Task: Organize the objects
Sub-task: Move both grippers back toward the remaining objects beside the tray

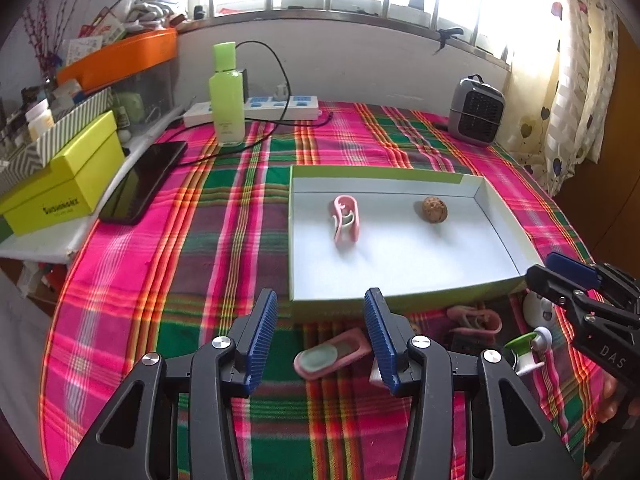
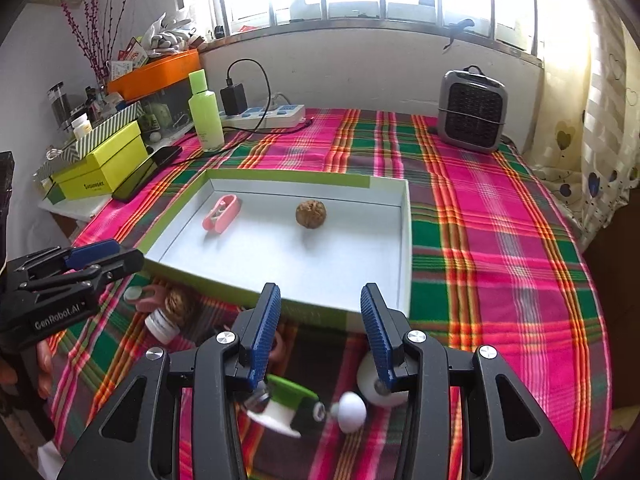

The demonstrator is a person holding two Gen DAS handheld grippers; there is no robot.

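Observation:
A shallow tray (image 1: 376,173) (image 2: 405,240), white inside with green walls, lies on the plaid cloth. In it rest a pink clip (image 1: 346,218) (image 2: 221,213) and a walnut (image 1: 435,209) (image 2: 311,213). My left gripper (image 1: 321,300) hovers open before the tray's near wall, above a pink case with a green oval (image 1: 332,354). My right gripper (image 2: 320,292) is open too, over a green and white spool (image 2: 288,404) (image 1: 528,346) and a white ball (image 2: 352,406). Another walnut (image 2: 178,304) and a second pink clip (image 1: 476,318) lie in front of the tray.
At the far left stand a green bottle (image 1: 227,96), a power strip (image 1: 280,106) with cables, a dark phone (image 1: 144,180) and a yellow-green box (image 1: 68,192). A small grey heater (image 1: 476,110) sits at the back right. A small white bottle (image 2: 162,326) lies beside the walnut.

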